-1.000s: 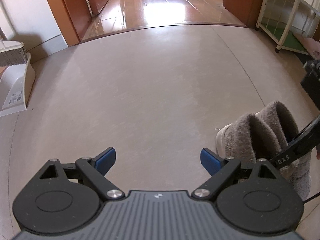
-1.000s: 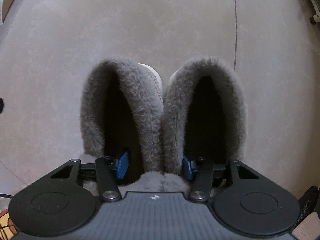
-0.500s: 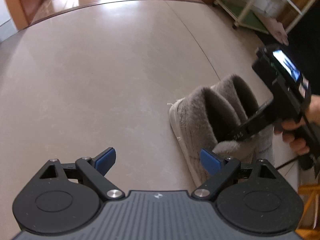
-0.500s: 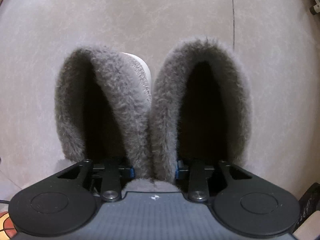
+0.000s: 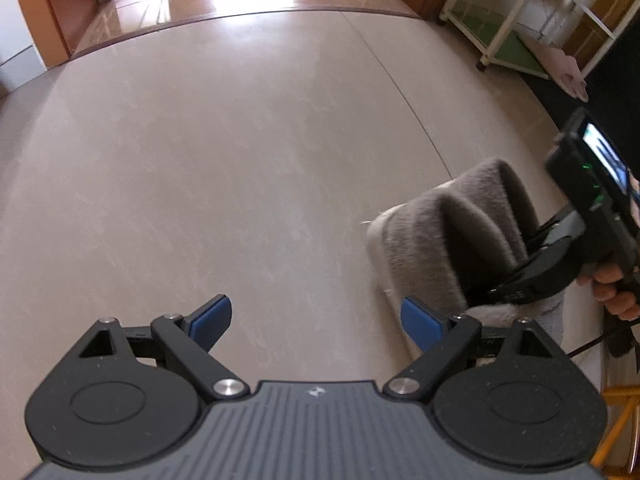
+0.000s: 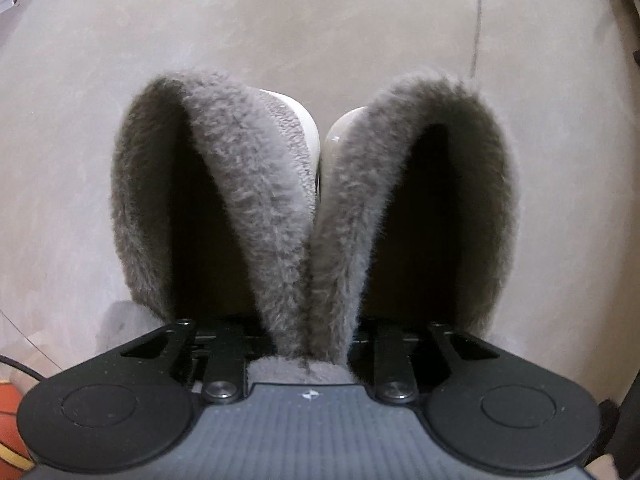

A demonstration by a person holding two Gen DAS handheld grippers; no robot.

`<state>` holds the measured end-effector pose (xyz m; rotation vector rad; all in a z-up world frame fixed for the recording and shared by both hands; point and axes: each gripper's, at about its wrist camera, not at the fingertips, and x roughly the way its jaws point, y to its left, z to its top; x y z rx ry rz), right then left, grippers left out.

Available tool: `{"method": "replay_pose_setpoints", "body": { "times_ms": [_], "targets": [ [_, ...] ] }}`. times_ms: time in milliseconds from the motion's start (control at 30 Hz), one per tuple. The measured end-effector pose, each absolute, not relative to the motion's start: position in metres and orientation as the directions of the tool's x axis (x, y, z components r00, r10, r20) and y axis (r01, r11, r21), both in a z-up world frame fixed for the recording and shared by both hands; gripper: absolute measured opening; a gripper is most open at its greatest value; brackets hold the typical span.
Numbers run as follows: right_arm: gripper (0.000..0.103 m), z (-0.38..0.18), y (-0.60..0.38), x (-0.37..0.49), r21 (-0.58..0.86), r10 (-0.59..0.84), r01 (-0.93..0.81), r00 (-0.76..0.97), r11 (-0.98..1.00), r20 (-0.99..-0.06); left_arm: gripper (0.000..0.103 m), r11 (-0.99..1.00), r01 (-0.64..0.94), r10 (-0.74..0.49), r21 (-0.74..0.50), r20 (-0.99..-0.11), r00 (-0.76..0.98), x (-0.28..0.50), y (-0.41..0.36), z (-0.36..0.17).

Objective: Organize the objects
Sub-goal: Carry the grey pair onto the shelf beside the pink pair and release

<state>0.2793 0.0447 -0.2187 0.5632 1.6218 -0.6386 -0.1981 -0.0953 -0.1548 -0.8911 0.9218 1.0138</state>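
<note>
Pinching two grey slippers together: right hand-held gripper.
Left hand-held gripper spread wide above the floor.

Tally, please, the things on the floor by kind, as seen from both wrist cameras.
Slippers: 2, grey and fuzzy, one beside the other, their inner walls pinched by the right gripper
Shelf units: 1, white, far right
Balls: 1, orange, only partly in view
Total: 4
</note>
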Motion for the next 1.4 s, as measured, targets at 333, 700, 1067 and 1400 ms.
{"method": "replay_pose_setpoints", "body": {
  "times_ms": [333,700,1067,1400],
  "targets": [
    [0.027,-0.213,0.043,0.28,-0.136,-0.055,0.557,-0.159,0.82,-0.986,0.091,0.319,-0.935,0.297,-0.155,-0.92,0.254,-0.164,-0.072,-0.148],
    [0.027,-0.159,-0.075,0.2,-0.217,-0.147,0.625,-0.163,0.75,-0.976,0.091,0.514,-0.848,0.22,-0.126,-0.937,0.273,-0.039,-0.015,-0.15],
    [0.027,-0.117,-0.187,0.124,-0.2,-0.187,0.741,-0.101,0.641,-0.977,0.092,0.632,-0.76,0.195,-0.152,-0.918,0.345,0.086,0.043,-0.156],
    [0.027,-0.107,-0.255,0.136,-0.195,-0.31,0.778,0.0,0.597,-0.951,0.092,0.655,-0.742,0.148,-0.147,-0.937,0.316,0.135,0.063,-0.182]
  ]
}}
